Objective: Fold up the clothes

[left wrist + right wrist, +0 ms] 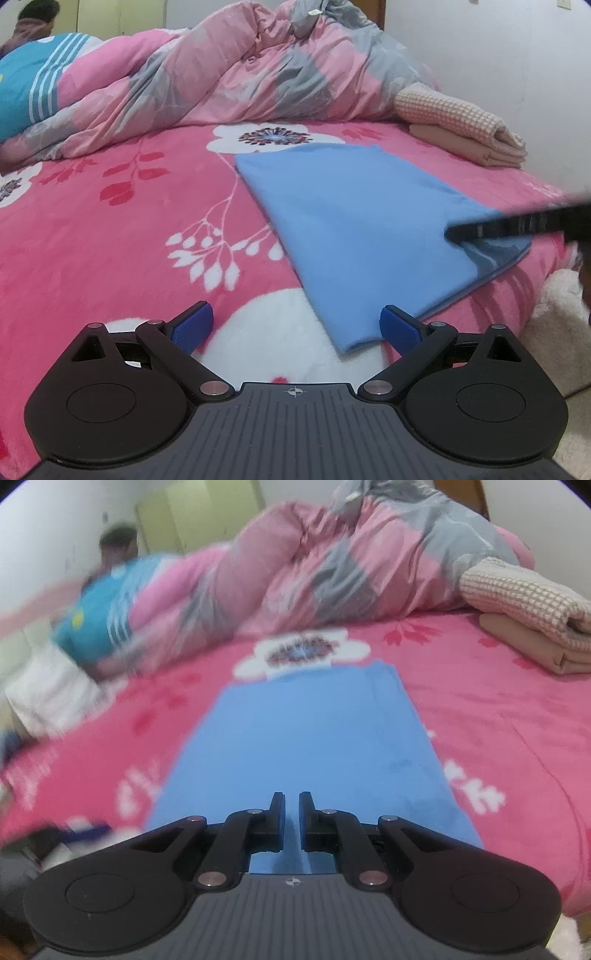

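Note:
A light blue cloth point(354, 229) lies folded into a long flat strip on the pink flowered bedsheet point(92, 236). My left gripper point(297, 326) stands open just before the strip's near left corner, with its blue pads point(194, 325) wide apart and nothing between them. My right gripper point(517, 223) shows there as a blurred black bar reaching in from the right, its tip at the strip's right corner, where the edge looks slightly raised. In the right wrist view the blue cloth point(306, 738) stretches away from my right gripper point(291, 819), whose jaws are nearly together on its near edge.
A bunched pink and grey duvet point(258, 70) fills the back of the bed. A person in a teal striped shirt point(33, 81) lies at the back left. Folded beige towels point(465, 129) are stacked at the back right. The bed edge and a white fluffy rug point(557, 314) are at right.

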### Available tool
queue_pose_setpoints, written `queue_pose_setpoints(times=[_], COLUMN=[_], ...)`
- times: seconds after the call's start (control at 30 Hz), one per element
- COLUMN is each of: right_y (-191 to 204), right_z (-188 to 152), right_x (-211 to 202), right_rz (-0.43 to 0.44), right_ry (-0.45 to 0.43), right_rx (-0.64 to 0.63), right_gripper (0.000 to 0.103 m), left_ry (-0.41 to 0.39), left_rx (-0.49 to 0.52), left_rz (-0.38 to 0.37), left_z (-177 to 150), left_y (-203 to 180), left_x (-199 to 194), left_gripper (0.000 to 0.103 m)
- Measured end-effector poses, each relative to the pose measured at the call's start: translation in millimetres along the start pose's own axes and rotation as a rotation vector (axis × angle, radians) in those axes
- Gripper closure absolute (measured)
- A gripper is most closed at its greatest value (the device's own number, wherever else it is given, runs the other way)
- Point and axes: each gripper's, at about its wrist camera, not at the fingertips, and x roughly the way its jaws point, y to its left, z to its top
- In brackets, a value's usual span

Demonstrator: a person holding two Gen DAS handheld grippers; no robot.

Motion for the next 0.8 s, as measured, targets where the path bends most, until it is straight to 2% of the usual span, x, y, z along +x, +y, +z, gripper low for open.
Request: queue_pose_setpoints(times=[0.27,0.43,0.7,0.8], right_y=[-4.7,-6.7,-44.4,-65.0], right_z=[-33.1,-37.8,-35.6,-32.9], right_x=[-22.5,-41.3,-68.0,-65.9], right_rz=[-0.008,-0.01,0.016,0.031], right_ry=[0.008,0.033,-0.114,-0.16], right_rx=[-0.004,0.029,0.208,0.268], right_gripper=[0.094,0.092,0.091,0.091], left_ry=[0.02,-0.074,-0.223,-0.228], left_rx=[-0.007,0.025,0.077,0.105], left_rz=[0.008,-0.002,-0.018,-0.043], left_z=[1.2,26.5,67.0,83.5], left_y=[2.0,-2.5,-9.9,-28.8], left_x=[-3.6,-6.8,-11.8,13.3], left_gripper=[0.005,0.005,0.005,0.005])
